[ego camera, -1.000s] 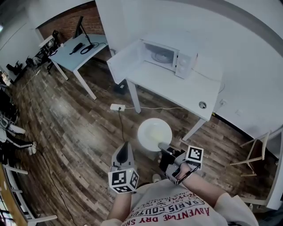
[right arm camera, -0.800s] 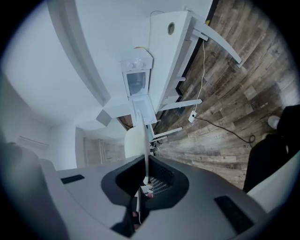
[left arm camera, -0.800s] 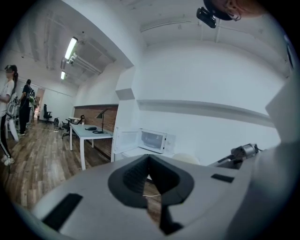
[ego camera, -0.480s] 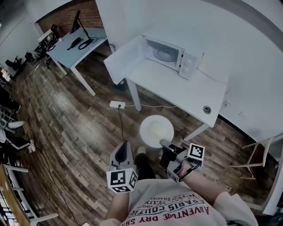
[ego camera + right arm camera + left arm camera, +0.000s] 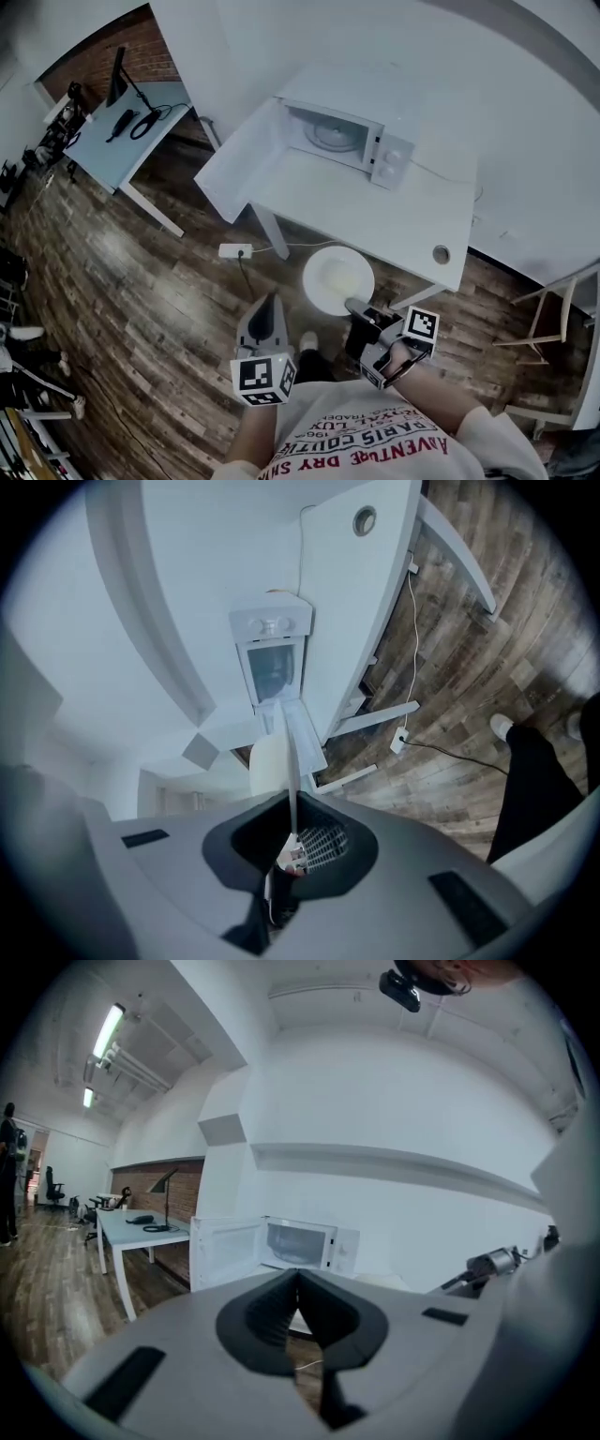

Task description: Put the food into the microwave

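In the head view, a white plate (image 5: pixel 338 278) with a pale yellowish patch of food hangs level over the wood floor, just short of the table. My right gripper (image 5: pixel 354 305) is shut on its near rim. The right gripper view shows the plate (image 5: pixel 292 761) edge-on as a thin line running out from between the jaws of the right gripper (image 5: pixel 292 841). The white microwave (image 5: pixel 342 141) stands on the white table (image 5: pixel 403 225) with its door (image 5: pixel 234 159) swung wide to the left. My left gripper (image 5: pixel 271 302) is shut and holds nothing. It points at the microwave (image 5: pixel 300 1244).
A power strip (image 5: pixel 234 251) and its cord lie on the floor under the table's near edge. A light blue desk (image 5: pixel 127 131) with a lamp stands at the far left. A wooden chair (image 5: pixel 553 319) is at the right. A wall runs behind the table.
The table and microwave have drawn nearer and shifted in the head view as the person walks toward them. Both grippers and the plate move along, and their grips are unchanged.
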A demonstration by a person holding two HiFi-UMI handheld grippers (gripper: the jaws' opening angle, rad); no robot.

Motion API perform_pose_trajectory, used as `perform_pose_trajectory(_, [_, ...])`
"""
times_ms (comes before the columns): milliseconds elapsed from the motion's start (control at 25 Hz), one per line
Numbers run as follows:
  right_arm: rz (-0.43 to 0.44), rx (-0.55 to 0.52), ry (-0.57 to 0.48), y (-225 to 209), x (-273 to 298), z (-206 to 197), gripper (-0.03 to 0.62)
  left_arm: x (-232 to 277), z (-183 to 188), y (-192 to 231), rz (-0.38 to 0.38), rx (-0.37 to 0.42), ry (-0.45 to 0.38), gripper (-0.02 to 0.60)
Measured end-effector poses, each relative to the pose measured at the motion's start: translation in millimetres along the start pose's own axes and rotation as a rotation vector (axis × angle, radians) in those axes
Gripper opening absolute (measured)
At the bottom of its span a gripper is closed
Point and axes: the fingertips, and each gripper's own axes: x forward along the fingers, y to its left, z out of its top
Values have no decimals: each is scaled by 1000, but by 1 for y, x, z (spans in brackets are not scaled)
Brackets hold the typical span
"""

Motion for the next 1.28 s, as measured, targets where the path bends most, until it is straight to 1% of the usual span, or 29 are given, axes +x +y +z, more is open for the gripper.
perform_pose_trajectory(160, [16,27,-84,15,41,24,21,55,21,27,-76,27,2,6])
perform_pose_trajectory(280, [24,39,-135,26,69,39,21,92,39,41,-138,89,-7,6])
perform_pose_trajectory(360, [24,42,-170,32,85,51,21,114,47,50,-170,114,-7,6])
perform_pose_trajectory(560, [29,45,-222,46,119,78,21,163,54,64,-223,103,14,6])
perform_pose_trajectory(800, [36,32,-234,59,146,108,21,207,49,65,-244,111,48,6])
perform_pose_trajectory(920, [43,32,-232,63,159,127,21,231,49,64,-255,103,64,6])
perform_pose_trajectory(1080, [50,16,-201,76,180,151,21,266,56,60,-256,95,78,6])
perform_pose_trajectory(1280, [35,0,-168,89,198,184,21,311,67,50,-258,93,91,6])
